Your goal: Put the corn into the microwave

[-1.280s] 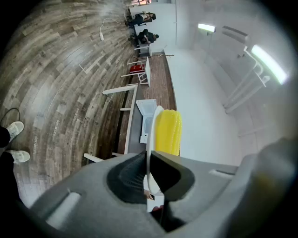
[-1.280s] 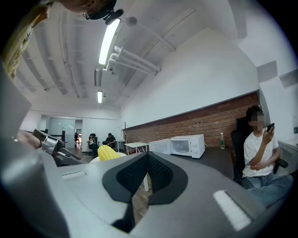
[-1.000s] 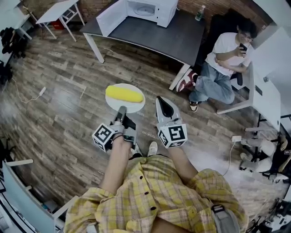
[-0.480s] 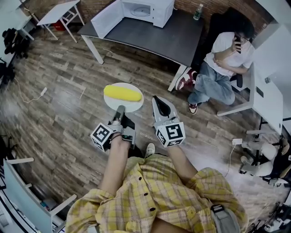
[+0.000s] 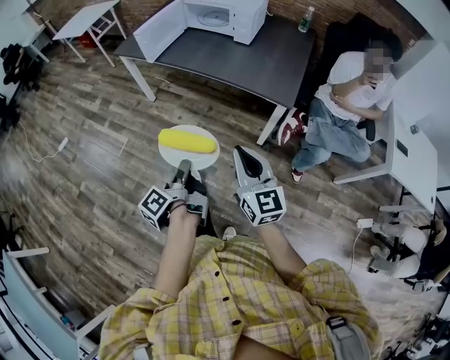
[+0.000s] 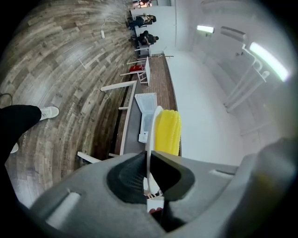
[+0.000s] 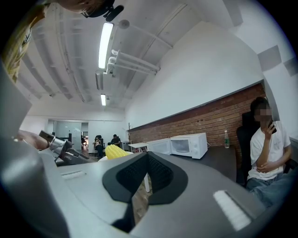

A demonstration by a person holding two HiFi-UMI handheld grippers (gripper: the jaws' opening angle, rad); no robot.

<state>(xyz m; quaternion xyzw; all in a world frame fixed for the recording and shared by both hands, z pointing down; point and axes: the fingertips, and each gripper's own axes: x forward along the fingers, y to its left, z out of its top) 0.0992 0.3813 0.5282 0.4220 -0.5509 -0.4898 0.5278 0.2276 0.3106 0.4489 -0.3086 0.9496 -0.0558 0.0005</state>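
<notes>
A yellow corn cob (image 5: 187, 140) lies on a white plate (image 5: 204, 157) held level above the wooden floor. My left gripper (image 5: 184, 167) is shut on the plate's near rim; in the left gripper view the rim (image 6: 149, 139) stands edge-on between the jaws of that gripper (image 6: 149, 160), with the corn (image 6: 167, 132) just beyond. My right gripper (image 5: 246, 156) hangs beside the plate, jaws together and empty. The white microwave (image 5: 225, 15) stands on the dark table (image 5: 267, 60) ahead, its door (image 5: 156, 29) swung open. In the right gripper view the gripper (image 7: 148, 160) faces the microwave (image 7: 188, 145).
A person (image 5: 337, 105) sits on a chair at the table's right end, feet out on the floor. A bottle (image 5: 306, 20) stands at the table's far corner. A small white table (image 5: 88, 17) is at the back left. A white desk (image 5: 415, 151) runs along the right.
Both grippers and the plate with the corn have moved forward toward the dark table. The left grip on the plate is unchanged.
</notes>
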